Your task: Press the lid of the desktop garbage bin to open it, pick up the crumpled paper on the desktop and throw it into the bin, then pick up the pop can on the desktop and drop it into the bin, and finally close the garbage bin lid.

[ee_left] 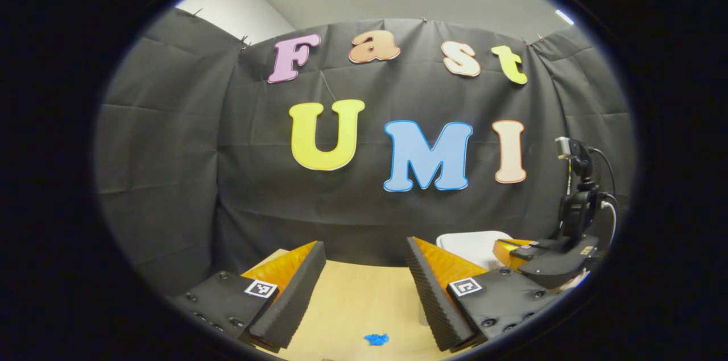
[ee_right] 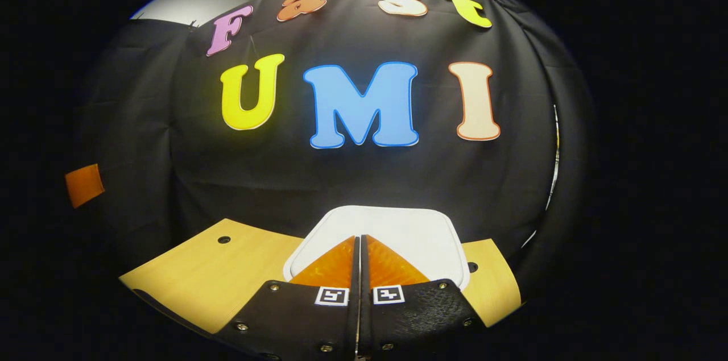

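The white lid of the garbage bin (ee_right: pixel 398 224) lies flat and closed just ahead in the right gripper view. My right gripper (ee_right: pixel 359 239) is shut with nothing between its fingers, and its tips rest over the lid's near edge. From the left gripper view, the right gripper (ee_left: pixel 503 248) reaches over the white bin lid (ee_left: pixel 472 243) at the right. My left gripper (ee_left: pixel 365 243) stands open above the table, nothing between its fingers. A small blue crumpled scrap (ee_left: pixel 376 339) lies on the table below and between those fingers.
The light wooden table (ee_left: pixel 352 298) ends at the black cloth wall close behind. Its top (ee_right: pixel 216 276) has small holes on either side of the bin. An orange patch (ee_right: pixel 84 185) shows at the far left of the right gripper view.
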Motion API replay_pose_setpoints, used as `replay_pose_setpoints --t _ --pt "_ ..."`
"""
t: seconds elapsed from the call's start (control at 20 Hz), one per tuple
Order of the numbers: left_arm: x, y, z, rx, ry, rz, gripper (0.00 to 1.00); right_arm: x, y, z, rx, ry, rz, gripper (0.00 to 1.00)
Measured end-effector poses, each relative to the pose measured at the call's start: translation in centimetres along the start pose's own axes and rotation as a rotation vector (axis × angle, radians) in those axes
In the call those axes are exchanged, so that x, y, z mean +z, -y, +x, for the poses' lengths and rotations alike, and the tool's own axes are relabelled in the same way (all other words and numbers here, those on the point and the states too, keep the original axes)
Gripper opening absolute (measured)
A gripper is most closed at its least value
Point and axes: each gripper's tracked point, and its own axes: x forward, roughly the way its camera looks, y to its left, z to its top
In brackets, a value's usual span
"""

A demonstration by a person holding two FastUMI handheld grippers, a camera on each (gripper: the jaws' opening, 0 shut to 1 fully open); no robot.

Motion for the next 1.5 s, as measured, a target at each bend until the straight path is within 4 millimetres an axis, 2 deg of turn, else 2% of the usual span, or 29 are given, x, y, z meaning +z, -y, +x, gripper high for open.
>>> replay_pose_setpoints --t 0.35,0.85,1.25,1.4,1.5 --pt "-0.4 0.1 0.0 -0.001 -0.008 0.005 0.93 -2.8 -0.6 0.9 0.021 -0.078 0.005 0.01" --pt "-1.0 0.7 0.0 -0.005 -0.018 -0.001 0.93 -3.0 -0.6 1.2 0.013 -0.07 -0.02 0.02" --pt "-1.5 0.2 -0.3 -0.001 -0.029 -0.013 0.93 -3.7 -0.6 1.2 0.012 -0.068 -0.017 0.02" --pt "-1.4 0.3 -0.5 -0.002 -0.023 -0.007 0.93 -3.4 -0.6 1.1 -0.007 -0.057 0.027 0.02" --pt "-1.2 0.5 -0.6 -0.003 -0.023 0.005 0.93 -2.9 -0.7 1.0 -0.014 -0.043 -0.011 0.02"
